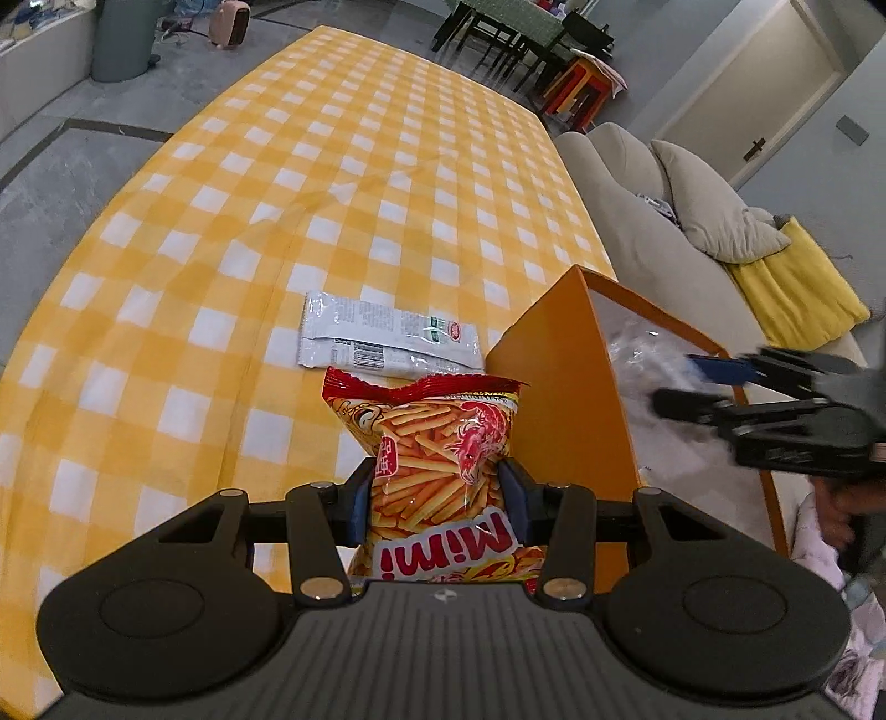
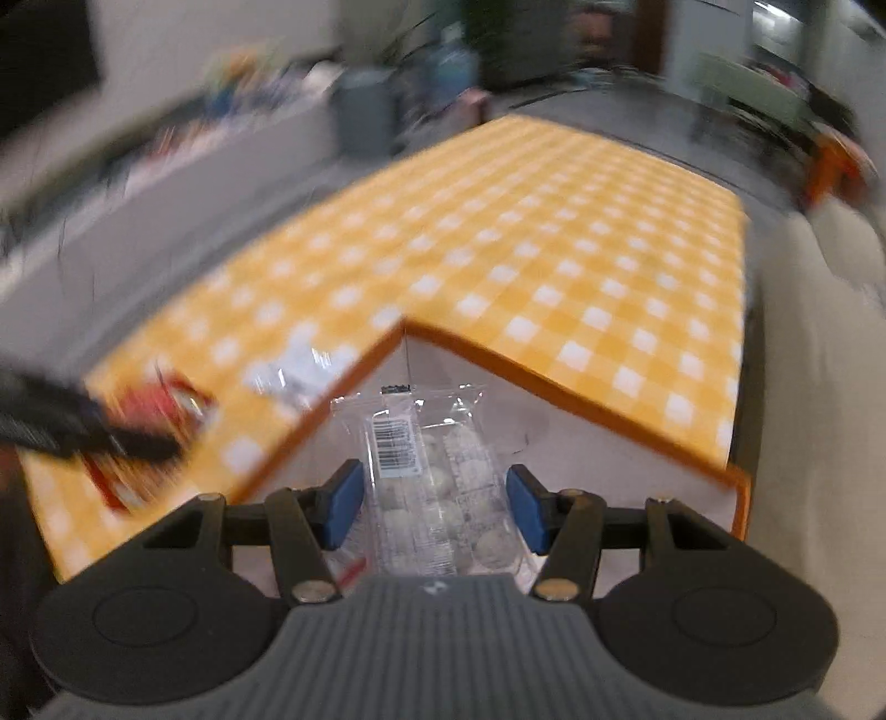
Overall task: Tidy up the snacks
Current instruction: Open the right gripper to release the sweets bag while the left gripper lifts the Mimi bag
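My left gripper [image 1: 434, 493] is shut on a red and yellow Mimi snack bag [image 1: 437, 437], held upright just left of the orange box [image 1: 554, 399]. A white snack packet [image 1: 387, 343] lies flat on the yellow checked tablecloth beyond the bag. My right gripper [image 2: 434, 507] is shut on a clear packet of round pale snacks [image 2: 426, 476] over the box's white inside [image 2: 554, 443]. In the left wrist view the right gripper [image 1: 673, 382] reaches over the box from the right. The right wrist view is blurred; the left gripper [image 2: 83, 426] and red bag [image 2: 160, 410] show at its left.
The long table [image 1: 360, 166] under the checked cloth stretches away from me. A beige sofa [image 1: 664, 221] with a yellow cloth [image 1: 792, 293] stands right of it. Dark chairs [image 1: 498, 39] and a grey bin [image 1: 122, 39] stand on the floor beyond.
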A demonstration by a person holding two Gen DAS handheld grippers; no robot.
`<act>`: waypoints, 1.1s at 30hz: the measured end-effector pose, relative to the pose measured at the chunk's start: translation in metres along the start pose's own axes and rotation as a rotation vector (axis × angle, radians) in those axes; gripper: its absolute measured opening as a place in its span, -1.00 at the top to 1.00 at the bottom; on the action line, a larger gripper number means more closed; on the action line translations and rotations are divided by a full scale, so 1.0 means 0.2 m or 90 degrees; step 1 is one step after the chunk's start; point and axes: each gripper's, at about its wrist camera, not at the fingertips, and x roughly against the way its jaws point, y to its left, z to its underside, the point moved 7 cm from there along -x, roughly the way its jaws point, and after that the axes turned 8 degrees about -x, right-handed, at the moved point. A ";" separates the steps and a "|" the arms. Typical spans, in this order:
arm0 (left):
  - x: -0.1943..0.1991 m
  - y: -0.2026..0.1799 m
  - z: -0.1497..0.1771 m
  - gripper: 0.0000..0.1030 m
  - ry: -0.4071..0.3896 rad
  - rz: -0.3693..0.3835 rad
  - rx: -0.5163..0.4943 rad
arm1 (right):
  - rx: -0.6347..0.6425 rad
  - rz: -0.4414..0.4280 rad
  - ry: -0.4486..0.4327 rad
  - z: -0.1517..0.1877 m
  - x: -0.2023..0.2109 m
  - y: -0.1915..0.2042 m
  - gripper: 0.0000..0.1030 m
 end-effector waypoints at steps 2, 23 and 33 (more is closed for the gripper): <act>0.00 0.01 0.00 -0.01 -0.002 0.015 0.008 | 0.073 -0.004 0.025 -0.01 -0.10 0.01 -0.08; -0.12 0.06 0.01 -0.01 0.031 -0.012 0.001 | 0.389 -0.171 0.084 0.07 -0.45 0.00 -0.13; -0.03 0.04 -0.02 -0.01 0.011 -0.009 -0.005 | 0.240 -0.119 0.003 -0.06 -0.27 -0.01 -0.63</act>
